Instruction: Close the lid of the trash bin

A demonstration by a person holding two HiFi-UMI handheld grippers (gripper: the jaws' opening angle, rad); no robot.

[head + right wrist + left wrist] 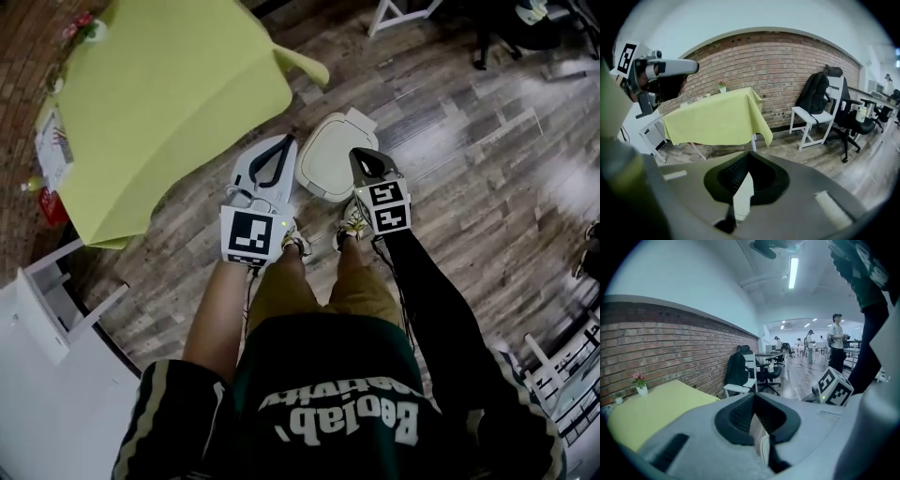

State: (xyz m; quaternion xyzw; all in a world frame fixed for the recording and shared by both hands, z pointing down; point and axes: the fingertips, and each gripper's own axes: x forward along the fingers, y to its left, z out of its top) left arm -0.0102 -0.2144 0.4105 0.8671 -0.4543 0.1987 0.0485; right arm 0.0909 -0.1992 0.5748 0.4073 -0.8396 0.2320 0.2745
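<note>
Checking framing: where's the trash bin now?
Head view, centre: trash bin on the wood floor ahead of the person's shoes, between left tool and right tool, right of the yellow table.

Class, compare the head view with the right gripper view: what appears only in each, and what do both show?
Head view only: the whole trash bin and the person's shoes. Right gripper view only: the brick wall and a white chair with a black backpack. Both: the yellow-green tablecloth, the left gripper and wooden floor.
</note>
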